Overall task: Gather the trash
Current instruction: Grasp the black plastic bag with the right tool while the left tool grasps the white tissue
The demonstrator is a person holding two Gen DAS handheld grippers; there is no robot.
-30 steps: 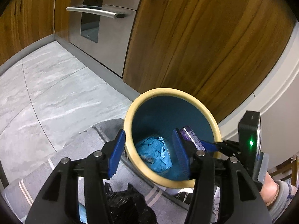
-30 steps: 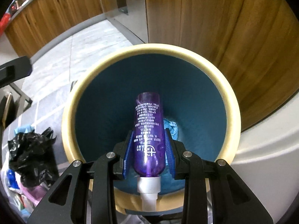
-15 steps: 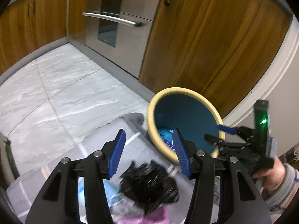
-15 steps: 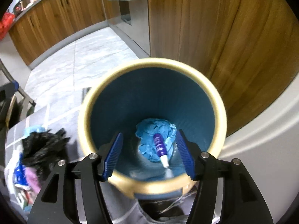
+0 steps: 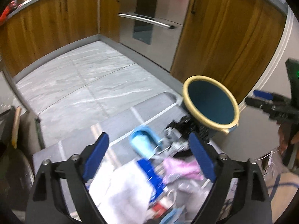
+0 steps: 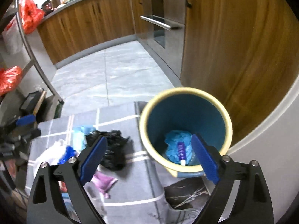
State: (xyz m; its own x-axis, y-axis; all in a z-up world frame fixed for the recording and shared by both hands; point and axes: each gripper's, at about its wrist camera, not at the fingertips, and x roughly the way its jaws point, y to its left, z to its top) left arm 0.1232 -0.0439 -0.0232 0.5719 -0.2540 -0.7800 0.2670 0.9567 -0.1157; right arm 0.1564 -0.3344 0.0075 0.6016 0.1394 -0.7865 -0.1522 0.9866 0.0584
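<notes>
A blue trash bin (image 6: 205, 112) with a cream rim (image 5: 209, 123) stands on a grey rug beside a wooden cabinet. Inside it lie a crumpled blue wad (image 6: 174, 140) and a purple bottle (image 6: 180, 150). My right gripper (image 6: 149, 158) hovers above the bin's near rim, jaws opening wide, nothing between them. My left gripper (image 5: 149, 158) hangs over a blurred pile of trash on the rug, jaws opening, nothing gripped. The pile holds a black bag (image 6: 114, 149), a pink piece (image 5: 181, 168), a light blue container (image 5: 143, 143) and white plastic (image 5: 123, 188).
The grey rug (image 6: 129, 192) with white lines lies on a grey tiled floor (image 5: 78, 85). A steel oven (image 5: 149, 18) and wooden cabinets (image 6: 233, 46) line the far side. A metal shelf leg (image 6: 37, 61) and red bags (image 6: 28, 16) stand at the left.
The right gripper let go of the purple bottle, which dropped into the bin, then rose with its jaws wider. The left gripper swung away from the bin toward the trash pile and opened wider.
</notes>
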